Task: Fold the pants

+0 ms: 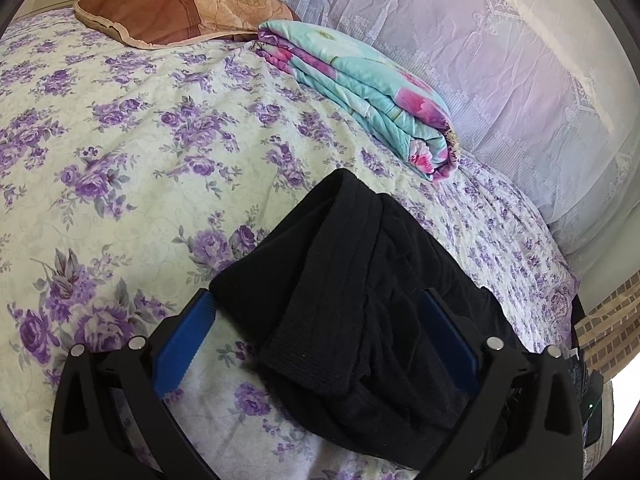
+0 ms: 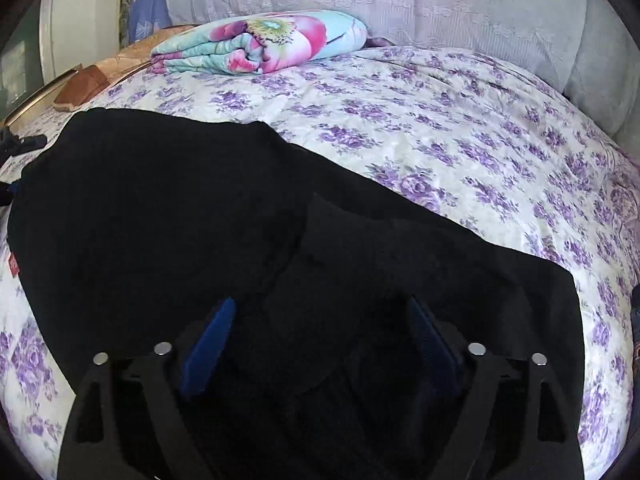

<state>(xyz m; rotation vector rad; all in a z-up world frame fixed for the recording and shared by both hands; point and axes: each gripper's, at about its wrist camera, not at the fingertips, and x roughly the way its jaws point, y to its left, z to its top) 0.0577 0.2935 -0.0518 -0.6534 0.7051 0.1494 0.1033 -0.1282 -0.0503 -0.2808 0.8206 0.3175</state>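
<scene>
Black pants (image 1: 360,292) lie bunched on the bed (image 1: 132,168), near edge, on the purple-flowered cover. Left gripper (image 1: 320,316): jaws wide, cloth between the blue pads (image 1: 184,340), no pinch seen. Right gripper (image 2: 320,320): jaws wide over the pants (image 2: 200,208), fabric beneath, not clamped. Far side: folded turquoise-and-pink quilt (image 1: 360,92) by the lace curtain (image 1: 480,60); brown pillow (image 1: 168,12) far left.

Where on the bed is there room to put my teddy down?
Bare bedspread lies between the brown pillow, the folded quilt and the black pants. It is crowded near both tools, where the pants are bunched.
</scene>
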